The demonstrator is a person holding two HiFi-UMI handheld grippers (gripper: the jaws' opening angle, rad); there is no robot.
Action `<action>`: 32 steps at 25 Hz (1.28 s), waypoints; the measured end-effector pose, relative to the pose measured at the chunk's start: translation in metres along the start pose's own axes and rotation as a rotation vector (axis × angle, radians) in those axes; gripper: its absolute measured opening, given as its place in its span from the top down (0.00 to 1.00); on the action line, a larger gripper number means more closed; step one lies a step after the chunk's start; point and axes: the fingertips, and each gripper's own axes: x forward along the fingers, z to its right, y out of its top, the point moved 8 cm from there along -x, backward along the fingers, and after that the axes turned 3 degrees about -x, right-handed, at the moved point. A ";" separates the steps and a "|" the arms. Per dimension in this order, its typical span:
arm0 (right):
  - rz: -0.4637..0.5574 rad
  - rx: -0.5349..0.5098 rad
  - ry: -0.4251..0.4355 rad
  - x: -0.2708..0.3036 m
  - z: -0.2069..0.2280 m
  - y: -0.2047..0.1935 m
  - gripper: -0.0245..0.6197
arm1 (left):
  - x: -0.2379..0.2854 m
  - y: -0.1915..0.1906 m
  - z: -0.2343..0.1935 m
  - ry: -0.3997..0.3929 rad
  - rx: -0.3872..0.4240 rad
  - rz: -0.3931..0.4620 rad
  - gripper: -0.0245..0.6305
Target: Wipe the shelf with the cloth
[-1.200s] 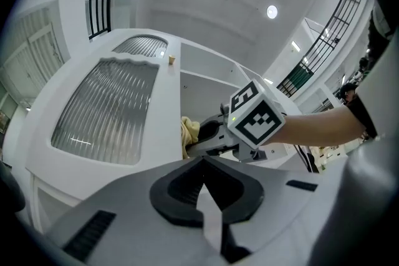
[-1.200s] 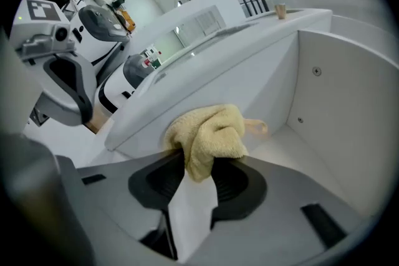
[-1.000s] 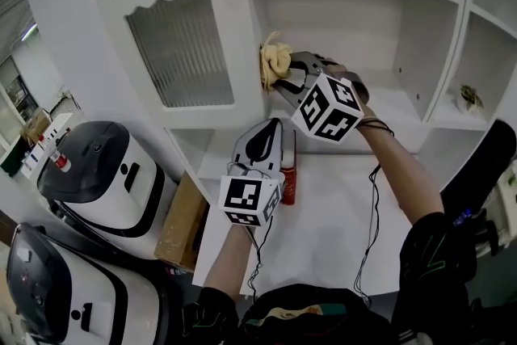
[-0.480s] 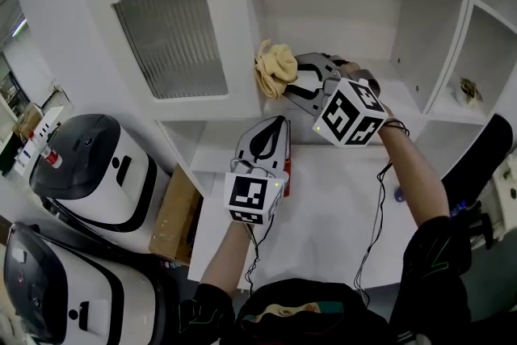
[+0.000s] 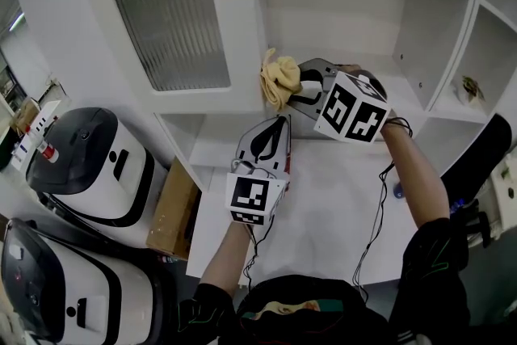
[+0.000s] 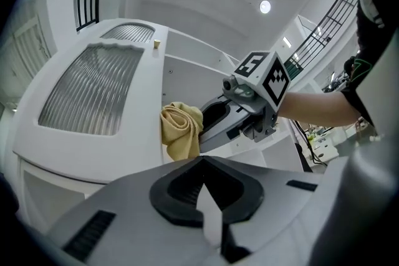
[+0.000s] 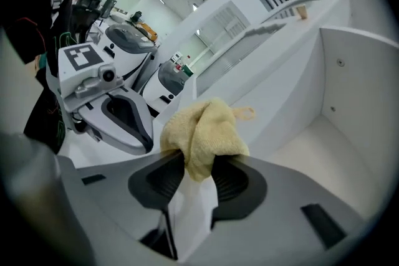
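A crumpled yellow cloth (image 5: pixel 277 77) is pinched in my right gripper (image 5: pixel 296 87), which is shut on it. The cloth (image 7: pixel 206 132) bulges out beyond the jaws and is held at the left end of the open white shelf (image 5: pixel 401 104), right beside the cabinet's dividing wall. Whether it touches the wall I cannot tell. The shelf floor (image 7: pixel 324 147) stretches off to the right. My left gripper (image 5: pixel 264 133) sits lower, over the white counter, pointing up at the cloth (image 6: pixel 181 129) with its jaws shut and nothing between them.
A ribbed-glass cabinet door (image 5: pixel 174 22) stands just left of the cloth. Two white-and-black appliances (image 5: pixel 97 166) (image 5: pixel 56 279) and a cardboard box (image 5: pixel 170 218) are at the left. The white counter (image 5: pixel 339 214) lies below. A small object (image 5: pixel 470 89) sits in the right compartment.
The right gripper has shifted slightly right and down with the cloth still in it, staying at the shelf's left end. The left gripper has hardly moved.
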 end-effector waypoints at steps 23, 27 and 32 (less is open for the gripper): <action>-0.103 0.309 -0.070 0.026 -0.026 -0.005 0.75 | -0.026 -0.037 0.006 -0.023 -0.155 -0.067 0.96; -0.109 0.346 -0.091 0.026 -0.028 -0.009 0.75 | -0.026 -0.037 0.007 -0.044 -0.165 -0.065 0.96; -0.156 0.335 -0.132 0.018 -0.028 -0.014 0.75 | -0.026 -0.046 0.010 -0.044 -0.191 -0.094 0.96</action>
